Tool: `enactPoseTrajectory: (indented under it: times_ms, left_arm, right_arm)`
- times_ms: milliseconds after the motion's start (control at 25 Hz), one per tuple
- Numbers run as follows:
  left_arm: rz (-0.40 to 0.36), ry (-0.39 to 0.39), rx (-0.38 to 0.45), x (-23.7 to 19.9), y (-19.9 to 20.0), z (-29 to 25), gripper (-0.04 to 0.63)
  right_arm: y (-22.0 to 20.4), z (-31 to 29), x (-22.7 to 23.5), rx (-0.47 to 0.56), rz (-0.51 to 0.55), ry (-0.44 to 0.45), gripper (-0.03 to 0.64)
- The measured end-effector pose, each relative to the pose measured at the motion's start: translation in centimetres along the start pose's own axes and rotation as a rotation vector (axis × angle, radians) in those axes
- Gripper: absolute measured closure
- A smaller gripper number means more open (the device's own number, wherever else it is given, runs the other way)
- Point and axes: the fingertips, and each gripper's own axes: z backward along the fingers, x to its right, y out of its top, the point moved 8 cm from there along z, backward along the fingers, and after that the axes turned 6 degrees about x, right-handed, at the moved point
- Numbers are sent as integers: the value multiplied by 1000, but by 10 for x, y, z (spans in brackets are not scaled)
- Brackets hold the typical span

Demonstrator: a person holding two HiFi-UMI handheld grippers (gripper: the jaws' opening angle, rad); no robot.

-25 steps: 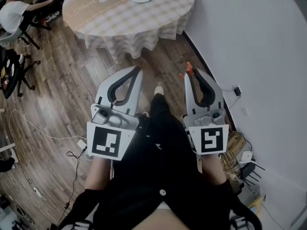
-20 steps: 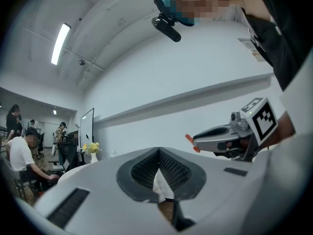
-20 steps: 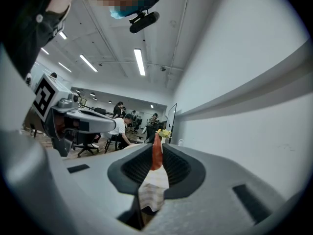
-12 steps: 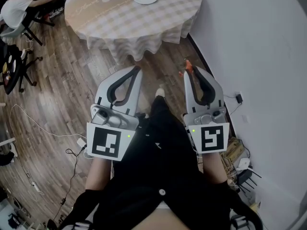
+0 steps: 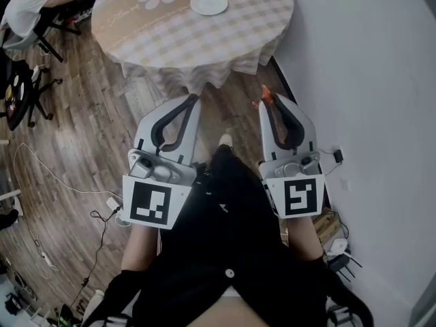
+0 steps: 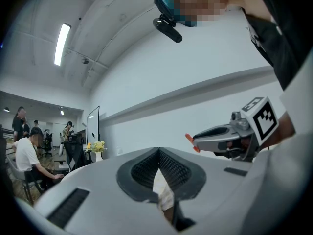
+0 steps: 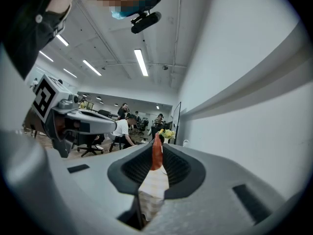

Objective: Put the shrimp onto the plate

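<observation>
The shrimp [image 5: 265,95], orange, is pinched at the very tip of the right gripper [image 5: 266,103], well apart from the plate [image 5: 209,3]. In the right gripper view the jaws are closed on it and it stands upright between them [image 7: 156,153]. The left gripper [image 5: 193,99] has its jaws pressed together with nothing between them, as its own view shows [image 6: 159,153]. Compared with one second ago, the table [image 5: 170,36] and the plate lie a little lower in the head view, so nearer to the person, while both grippers keep the same place over the floor [image 5: 82,135]. The plate rests on the checked cloth near the far side of the table, and its face shows plain white.
</observation>
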Motion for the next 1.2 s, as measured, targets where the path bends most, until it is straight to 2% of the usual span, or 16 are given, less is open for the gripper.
enactPoseTrajectory:
  times_ms: [720,1200]
  left_arm:
    - [-24,86,-19,-14,6,-100,594]
    - [-36,122,-23,-6,11,-132,594]
  right_arm:
    - [-16,-73,89,27,-18,102,569]
    - [-22,-92,119,49,-26,158,568]
